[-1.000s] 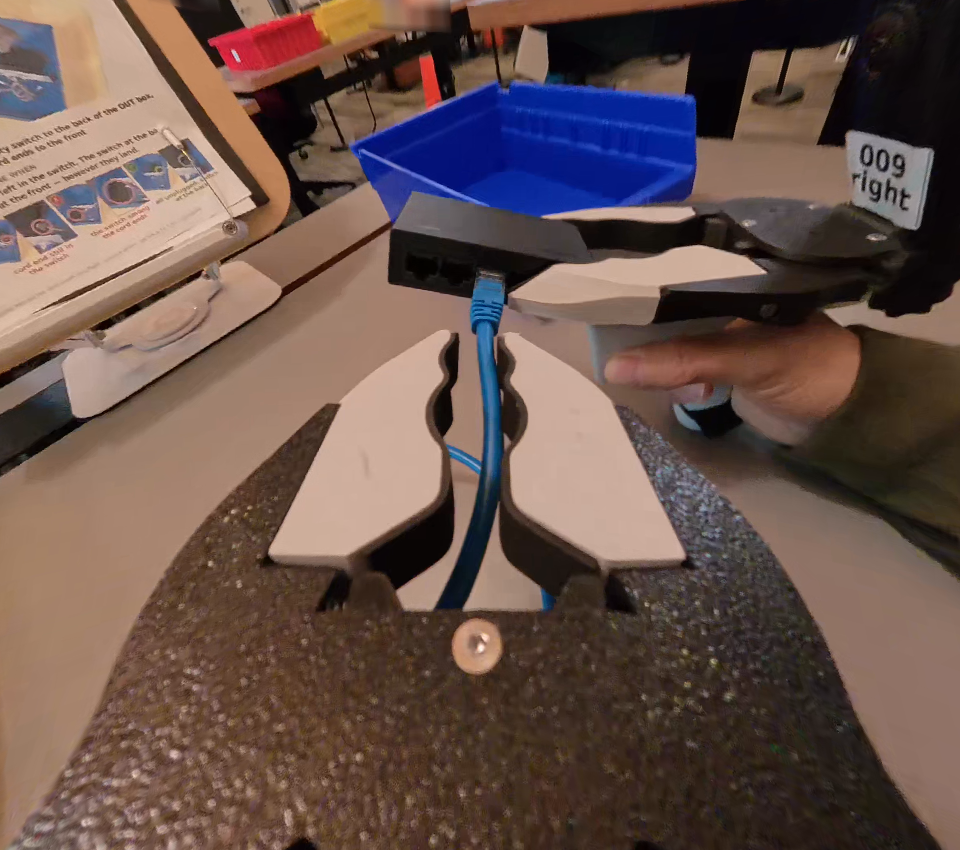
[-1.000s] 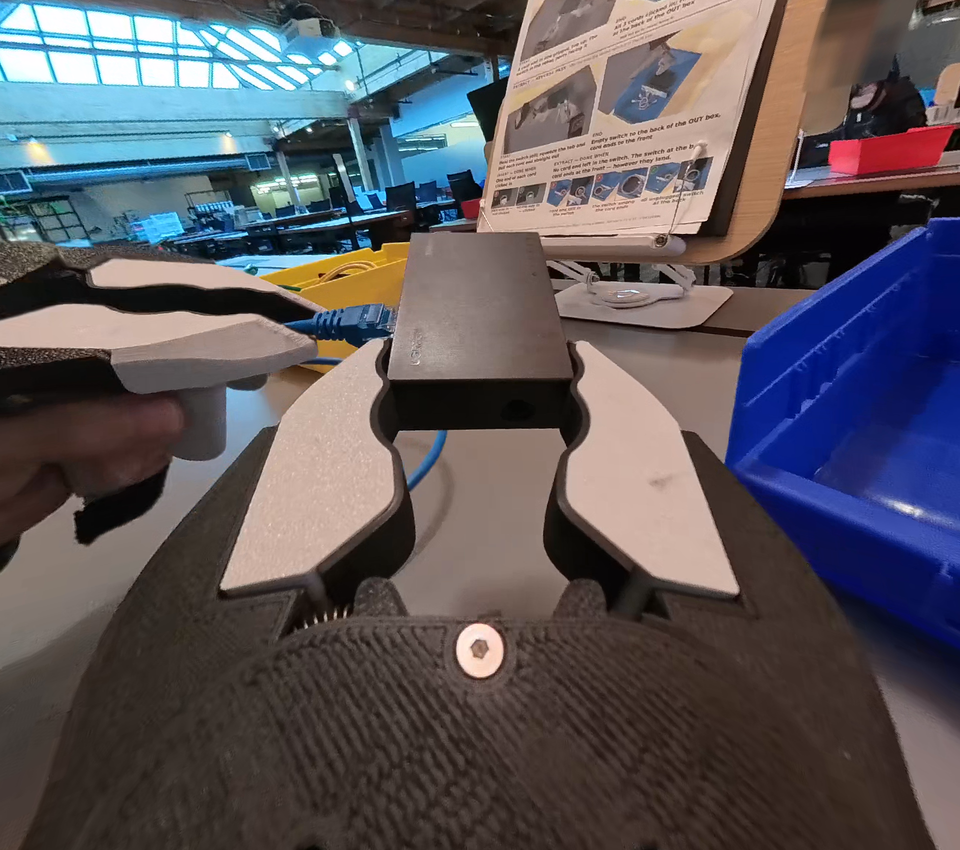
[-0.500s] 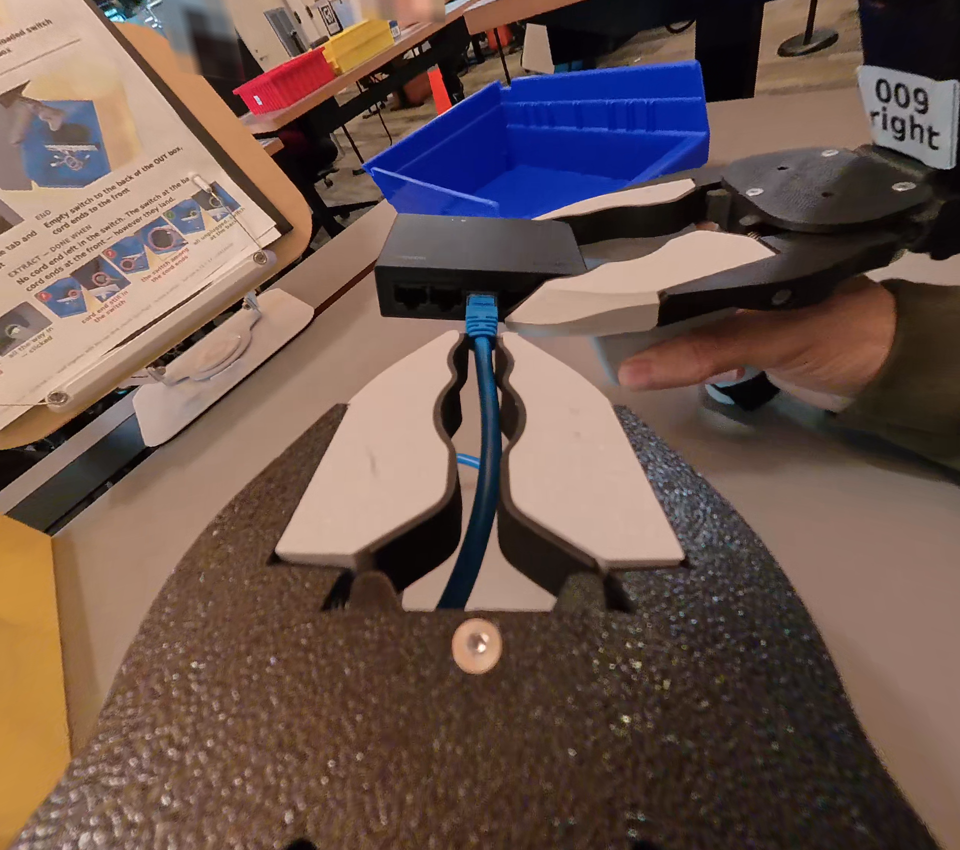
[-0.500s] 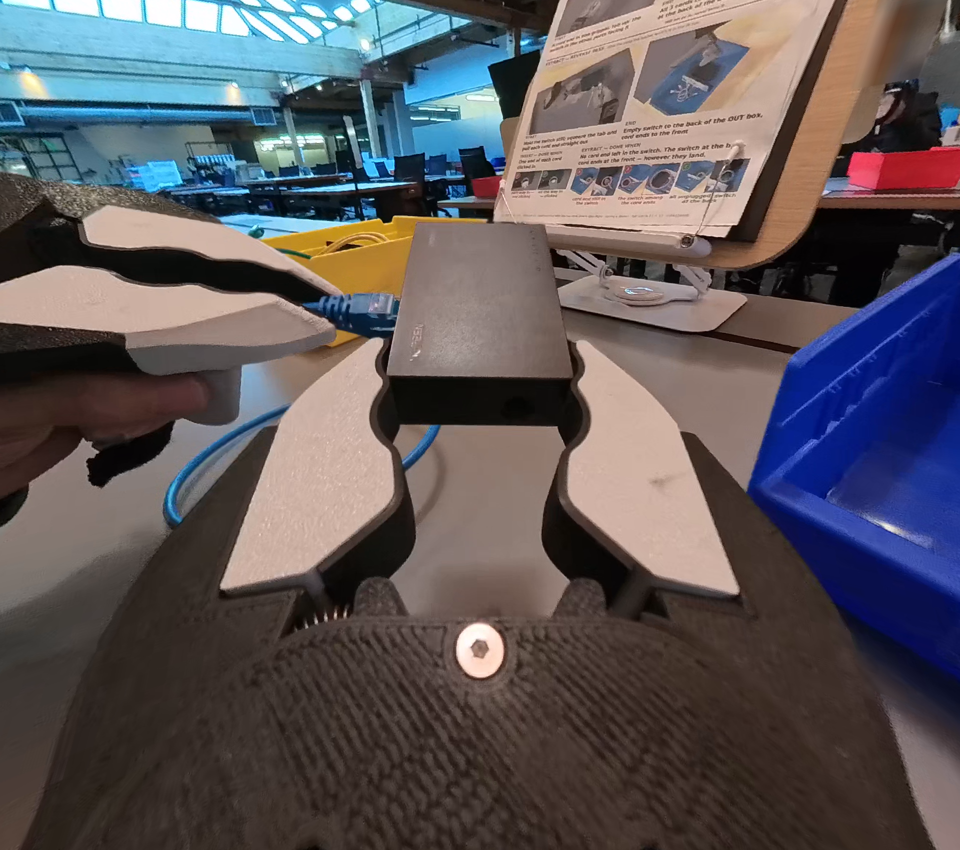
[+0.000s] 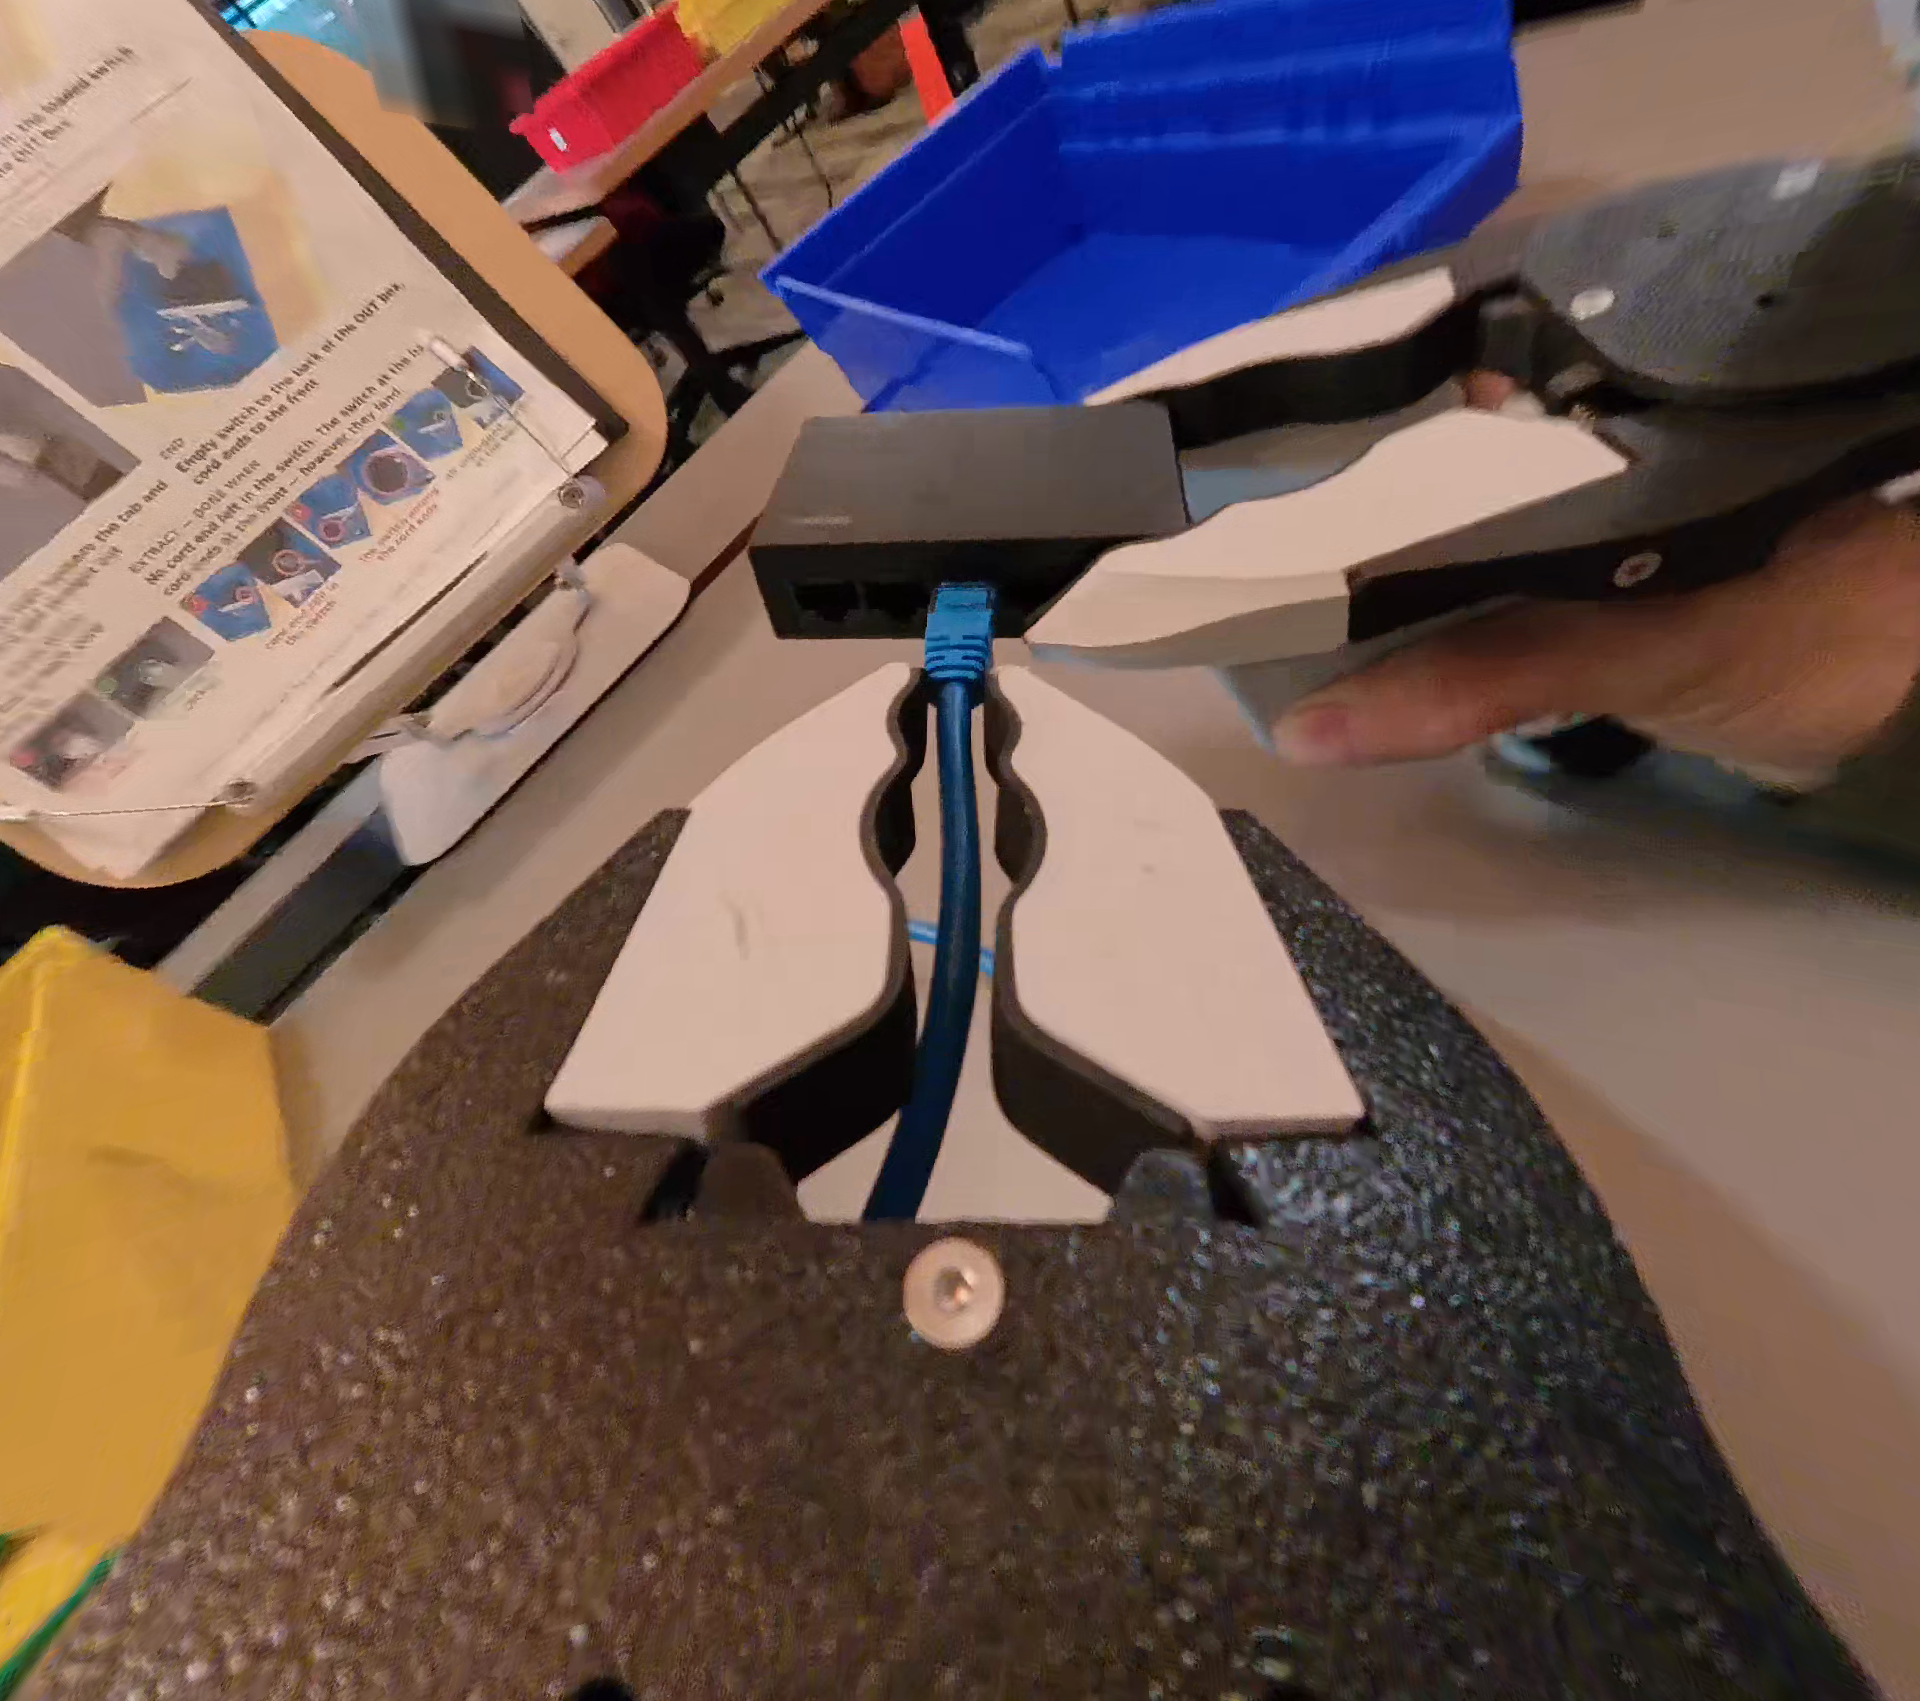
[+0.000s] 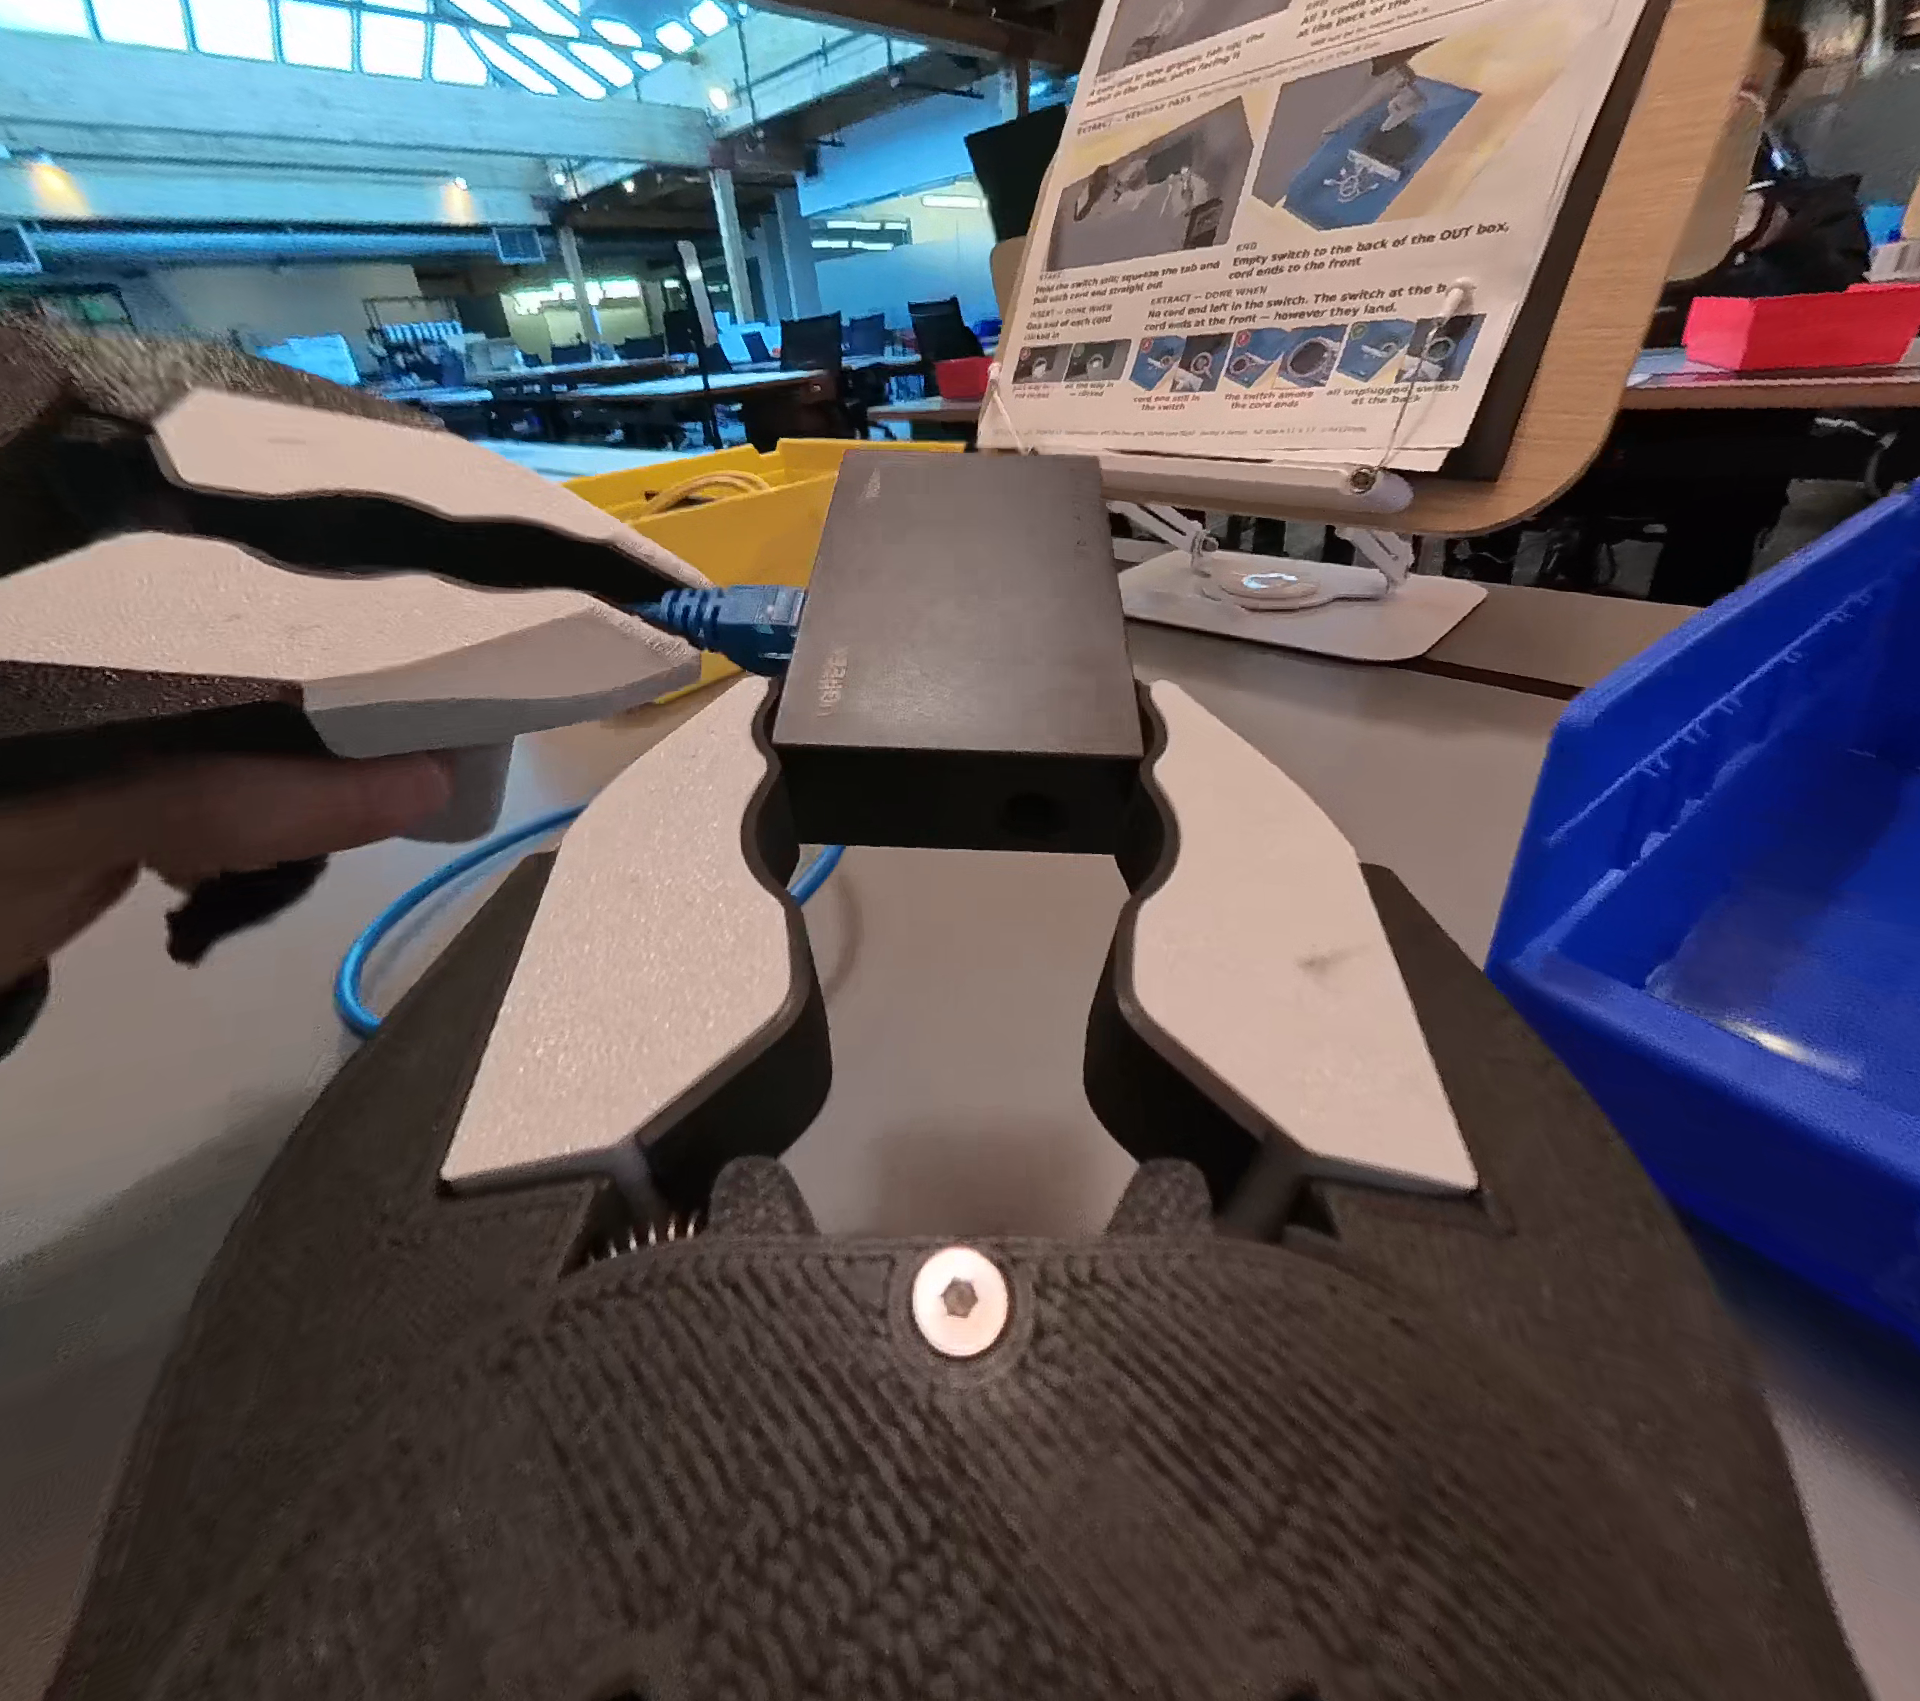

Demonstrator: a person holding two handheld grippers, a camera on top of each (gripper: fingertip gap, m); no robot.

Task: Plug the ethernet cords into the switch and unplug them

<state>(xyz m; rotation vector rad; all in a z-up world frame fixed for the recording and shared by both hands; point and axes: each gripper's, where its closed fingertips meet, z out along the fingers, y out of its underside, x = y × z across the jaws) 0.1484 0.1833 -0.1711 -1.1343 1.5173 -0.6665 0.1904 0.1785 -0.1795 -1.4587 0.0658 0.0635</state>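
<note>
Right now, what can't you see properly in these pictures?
- Whether the plug is clicked fully into the switch: the left wrist view shows it at the port, but the latch is too small to see.
- The ports nearest the right gripper: its finger covers them in the left wrist view.
- Where the cord ends: the left gripper and hand hide it in the right wrist view.
- What the yellow bin holds: its wall and the left gripper's jaws block most of it.

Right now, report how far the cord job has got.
Done: the right tool clamps the black switch off the table. In hand: the left tool grips the blue ethernet cord, its plug at a front port; whether it is fully seated cannot be told. Left: the neighbouring ports look empty, and a yellow cable waits in the yellow bin. Unplugging follows.
</note>
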